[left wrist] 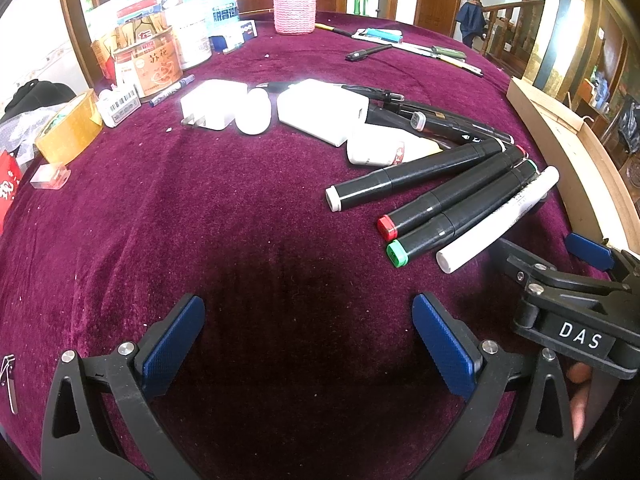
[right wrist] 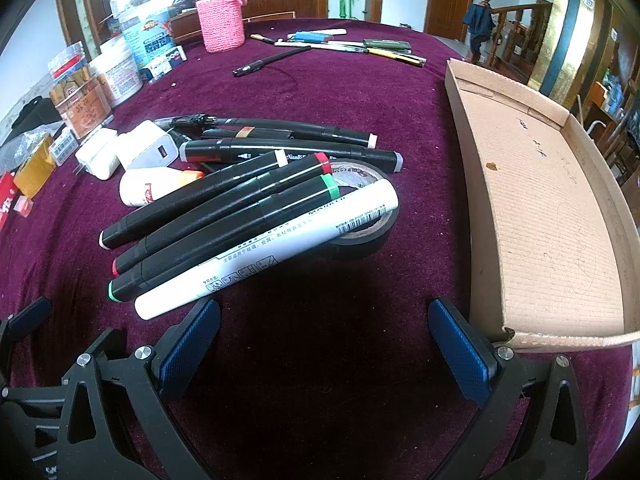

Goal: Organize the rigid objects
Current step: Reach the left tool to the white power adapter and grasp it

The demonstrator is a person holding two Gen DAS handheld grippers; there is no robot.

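Observation:
A pile of markers lies on the purple cloth: three black markers (right wrist: 224,212) with white, red and green caps and a white marker (right wrist: 272,248), their far ends resting on a black tape roll (right wrist: 360,236). They also show in the left wrist view (left wrist: 452,204). More black markers (right wrist: 288,148), a white glue bottle (right wrist: 152,188) and white chargers (left wrist: 320,110) lie behind. An empty cardboard tray (right wrist: 548,208) stands to the right. My left gripper (left wrist: 308,344) is open over bare cloth. My right gripper (right wrist: 324,344) is open, just before the white marker's near end.
Tins and boxes (left wrist: 152,60), a pink knitted jar (left wrist: 294,0), a yellow tape roll (left wrist: 68,128) and a small clear block (left wrist: 50,176) crowd the far left. Pens and a lighter (right wrist: 344,44) lie at the table's far edge.

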